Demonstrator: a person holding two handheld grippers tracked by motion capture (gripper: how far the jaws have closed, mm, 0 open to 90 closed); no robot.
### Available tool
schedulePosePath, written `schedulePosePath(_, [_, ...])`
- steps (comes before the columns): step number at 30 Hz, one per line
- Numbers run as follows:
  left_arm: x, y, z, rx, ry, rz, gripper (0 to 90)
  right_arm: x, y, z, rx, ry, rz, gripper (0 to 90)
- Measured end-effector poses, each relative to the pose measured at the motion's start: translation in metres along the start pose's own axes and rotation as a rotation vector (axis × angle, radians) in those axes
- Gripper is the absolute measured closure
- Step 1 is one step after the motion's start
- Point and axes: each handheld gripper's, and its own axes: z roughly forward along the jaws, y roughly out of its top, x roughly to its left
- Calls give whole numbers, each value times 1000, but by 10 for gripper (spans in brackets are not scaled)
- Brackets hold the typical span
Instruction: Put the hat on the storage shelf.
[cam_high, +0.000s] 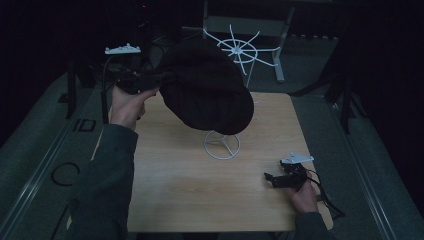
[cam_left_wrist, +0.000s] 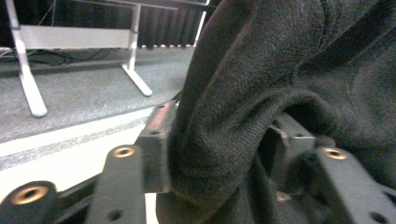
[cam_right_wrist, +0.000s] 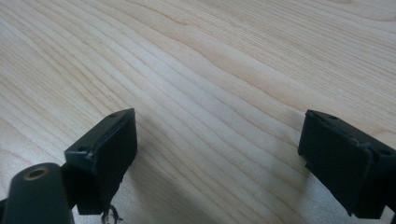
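— What is the left gripper (cam_high: 150, 80) doing?
— Its jaws are partly apart, with a fold of the black hat (cam_high: 207, 90) between them. The hat sits on the white stand (cam_high: 222, 145) over the wooden table (cam_high: 190, 190).
— And the right gripper (cam_high: 280, 179)?
— It rests low on the table, jaws spread wide, holding nothing.

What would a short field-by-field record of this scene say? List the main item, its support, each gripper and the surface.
main item: black knitted hat, draped over the stand's top
support: white wire hat stand, ring base on the table
left gripper: at the hat's edge, a fold of knit between the jaws; grip cannot be told
right gripper: open, nothing between the jaws, low over bare wood
surface: light wooden table
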Motion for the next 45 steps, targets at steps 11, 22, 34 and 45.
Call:
schedulePosePath(11, [1, -2, -1, 18, 27, 5, 376, 0, 0, 0, 0, 0, 0, 116])
schedulePosePath(22, [2, -4, -8, -1, 13, -1, 301, 0, 0, 0, 0, 0, 0, 116])
schedulePosePath(34, [7, -10, -21, -11, 49, -4, 295, 0, 0, 0, -1, -1, 0, 116])
schedulePosePath(45, [2, -12, -28, 19, 94, 45, 373, 0, 0, 0, 0, -1, -1, 116])
